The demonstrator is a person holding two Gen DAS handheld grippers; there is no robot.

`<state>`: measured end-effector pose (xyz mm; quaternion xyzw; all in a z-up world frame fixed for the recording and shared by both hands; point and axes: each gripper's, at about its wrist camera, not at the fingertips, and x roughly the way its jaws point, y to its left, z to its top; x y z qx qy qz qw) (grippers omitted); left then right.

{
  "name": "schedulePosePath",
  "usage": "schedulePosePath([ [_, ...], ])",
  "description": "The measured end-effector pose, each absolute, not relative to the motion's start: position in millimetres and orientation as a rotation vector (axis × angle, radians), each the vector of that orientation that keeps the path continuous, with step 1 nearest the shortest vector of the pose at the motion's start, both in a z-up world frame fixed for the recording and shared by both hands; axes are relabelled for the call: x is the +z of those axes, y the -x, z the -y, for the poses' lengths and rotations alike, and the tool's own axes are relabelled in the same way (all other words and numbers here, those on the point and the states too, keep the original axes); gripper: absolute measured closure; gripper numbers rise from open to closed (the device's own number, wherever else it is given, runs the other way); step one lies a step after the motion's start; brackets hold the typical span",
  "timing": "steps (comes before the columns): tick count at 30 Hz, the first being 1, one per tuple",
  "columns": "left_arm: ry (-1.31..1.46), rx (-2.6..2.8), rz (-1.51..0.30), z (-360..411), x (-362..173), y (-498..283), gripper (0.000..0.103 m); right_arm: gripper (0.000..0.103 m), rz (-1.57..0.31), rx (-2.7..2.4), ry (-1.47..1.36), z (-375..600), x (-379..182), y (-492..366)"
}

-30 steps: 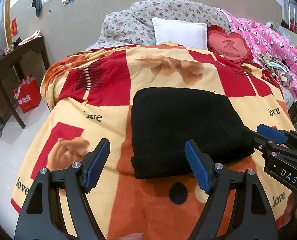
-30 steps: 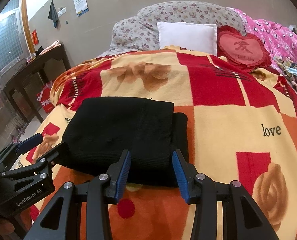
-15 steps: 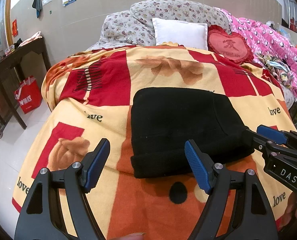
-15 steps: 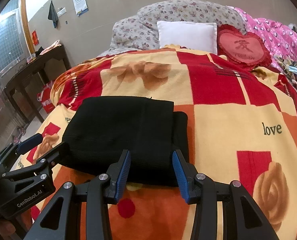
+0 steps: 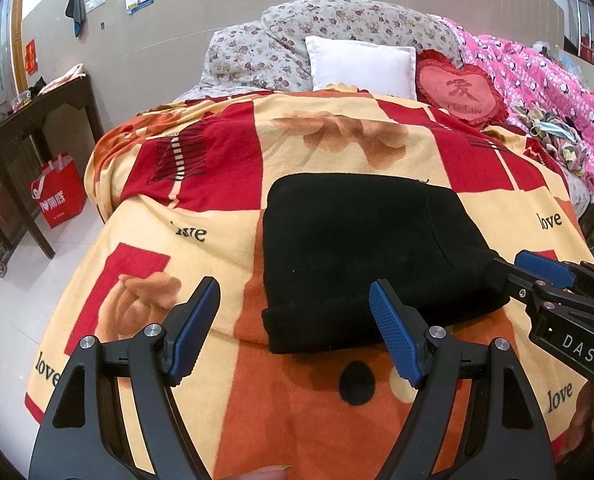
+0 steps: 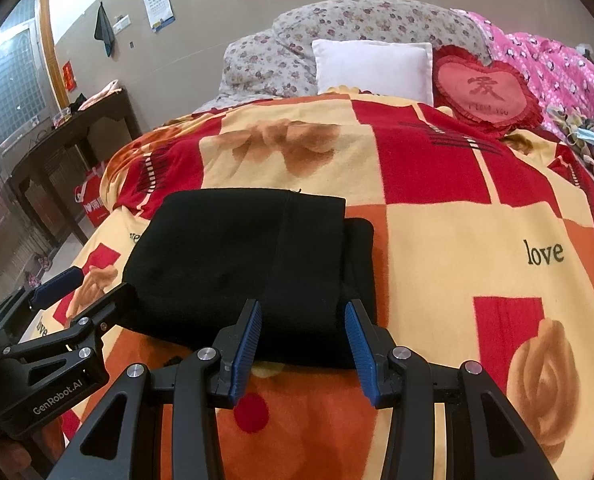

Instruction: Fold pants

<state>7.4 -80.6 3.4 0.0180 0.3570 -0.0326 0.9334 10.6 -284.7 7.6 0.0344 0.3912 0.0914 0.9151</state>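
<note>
The black pants (image 5: 361, 252) lie folded into a compact rectangle on the red, orange and yellow blanket (image 5: 217, 224); they also show in the right wrist view (image 6: 249, 256). My left gripper (image 5: 295, 326) is open and empty, just short of the bundle's near left corner. My right gripper (image 6: 303, 338) is open and empty, with its jaws at the bundle's near edge. Each gripper shows in the other's view: the right one (image 5: 537, 276) at the bundle's right corner, the left one (image 6: 69, 292) at its left corner.
Floral pillows (image 5: 337, 40), a white pillow (image 5: 361, 66) and a red heart cushion (image 5: 461, 92) lie at the head of the bed. A pink quilt (image 5: 537, 88) is on the right. A dark wooden table (image 5: 21, 128) and a red bag (image 5: 61, 196) stand left of the bed.
</note>
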Motion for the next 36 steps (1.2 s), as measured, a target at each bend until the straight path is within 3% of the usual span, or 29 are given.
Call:
schedulePosePath([
  [36, -0.043, -0.07, -0.692, 77, 1, 6, 0.025, 0.061, -0.816, 0.167, -0.077, 296, 2, -8],
])
